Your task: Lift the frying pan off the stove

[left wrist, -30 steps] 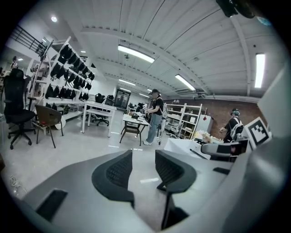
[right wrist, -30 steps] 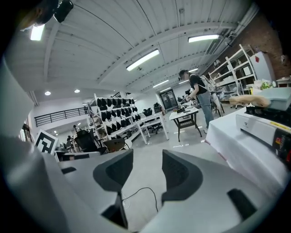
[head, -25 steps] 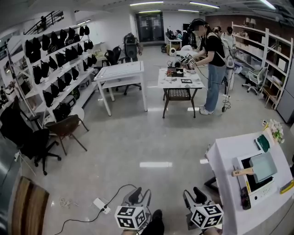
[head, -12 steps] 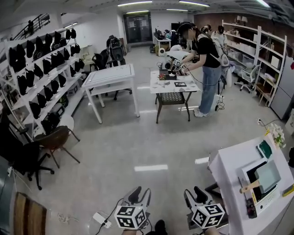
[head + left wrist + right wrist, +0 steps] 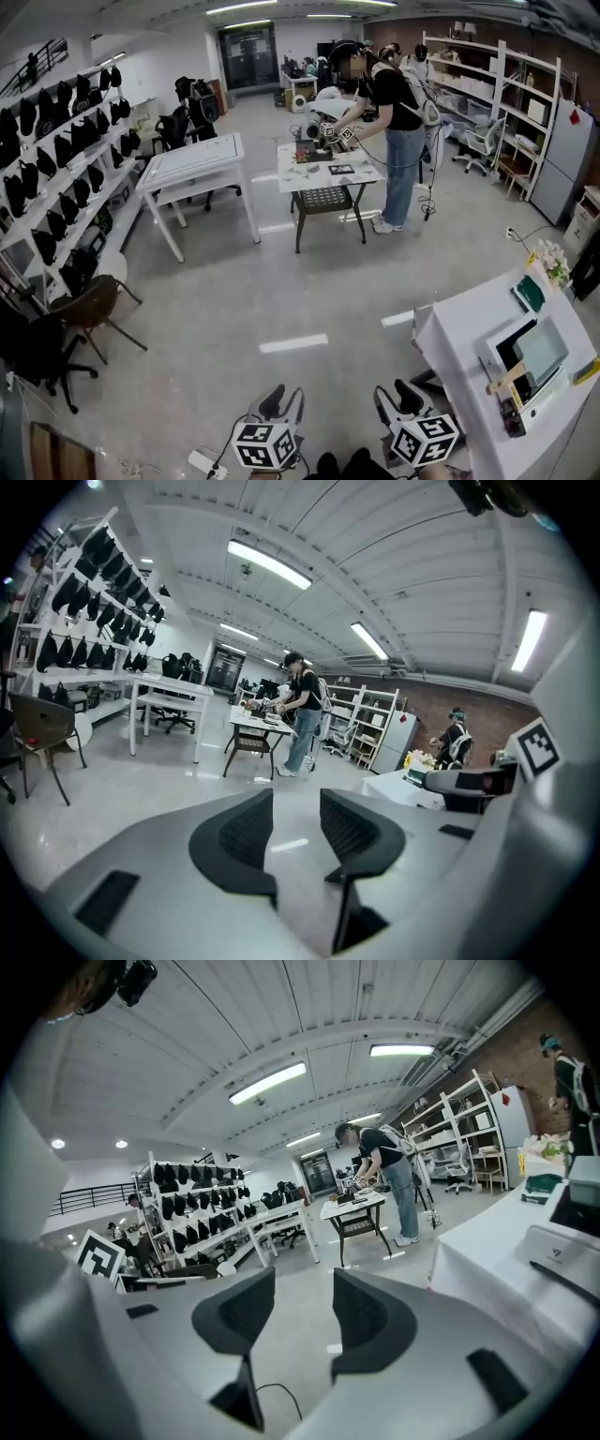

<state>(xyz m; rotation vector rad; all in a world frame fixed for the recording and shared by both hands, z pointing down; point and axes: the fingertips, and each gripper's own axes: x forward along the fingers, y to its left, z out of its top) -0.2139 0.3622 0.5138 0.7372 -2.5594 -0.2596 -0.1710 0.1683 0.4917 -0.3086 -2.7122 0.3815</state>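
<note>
The room is a wide workshop with a polished grey floor (image 5: 281, 281) that stretches ahead of both claws under long ceiling lights. Far off to the left of the left claw (image 5: 283, 403) runs a white wall rack (image 5: 66, 159) hung with rows of black bags, with a brown chair (image 5: 94, 302) on the floor below it. Open shelving (image 5: 520, 103) lines the far wall, ahead and to the right of the right claw (image 5: 396, 401).

Well ahead of the claws stand two pieces of furniture: a bare white desk (image 5: 192, 161) ahead and to the left, and a smaller dark-framed desk (image 5: 328, 173) more or less straight ahead, where a person (image 5: 389, 117) in a black top and jeans bends over some small items.

Near the right claw, to its right and a little ahead, is a desk draped in white cloth (image 5: 459, 347). A white stove (image 5: 527, 401) with a black top sits on it, and the frying pan (image 5: 541, 349), square and grey-green, rests on the stove with its wooden handle angled back towards the claws. The pan is apart from both claws. A green object (image 5: 530, 292) and a bunch of flowers (image 5: 555, 267) sit at that desk's far end.

Both claws hang low over the floor, side by side. Each has its jaws parted to a moderate gap and grips nothing; only bare floor shows between the pads.
</note>
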